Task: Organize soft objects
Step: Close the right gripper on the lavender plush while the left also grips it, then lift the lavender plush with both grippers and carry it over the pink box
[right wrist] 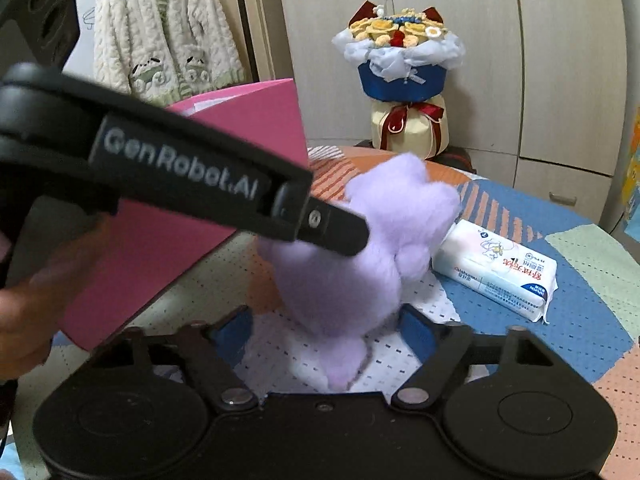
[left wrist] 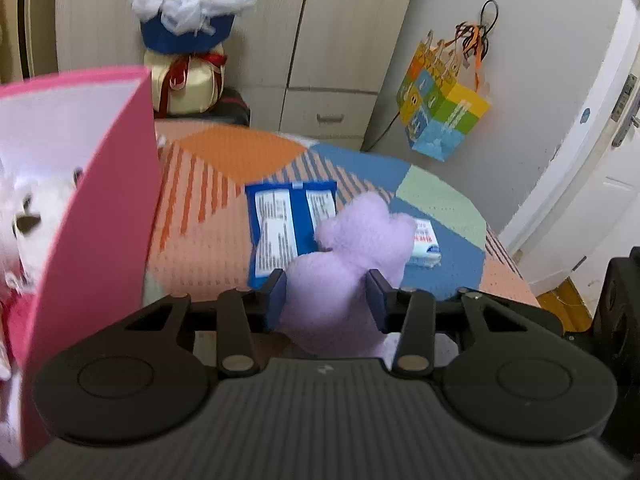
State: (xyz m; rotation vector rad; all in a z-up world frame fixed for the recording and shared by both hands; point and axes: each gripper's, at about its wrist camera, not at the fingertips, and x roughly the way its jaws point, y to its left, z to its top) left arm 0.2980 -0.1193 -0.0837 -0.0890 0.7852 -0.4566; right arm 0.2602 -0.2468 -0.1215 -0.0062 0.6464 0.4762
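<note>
Purple plush | left hand-held gripper clamps it | right hand-held gripper agape around it

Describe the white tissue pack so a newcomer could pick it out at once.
Find the patchwork cloth covering the table. On its blue patch, beside the purple plush toy, lies the white tissue pack. Unlike the blue packet nearby, it is white with red lettering and a small cartoon.

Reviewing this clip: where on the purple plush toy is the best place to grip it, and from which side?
Grip the purple plush toy at its narrow waist, below the lobed top, coming from the near side along the bedspread. The left hand-held gripper already pinches it there; the waist fits between the pads, and the wider lobes above should resist slipping.
</note>
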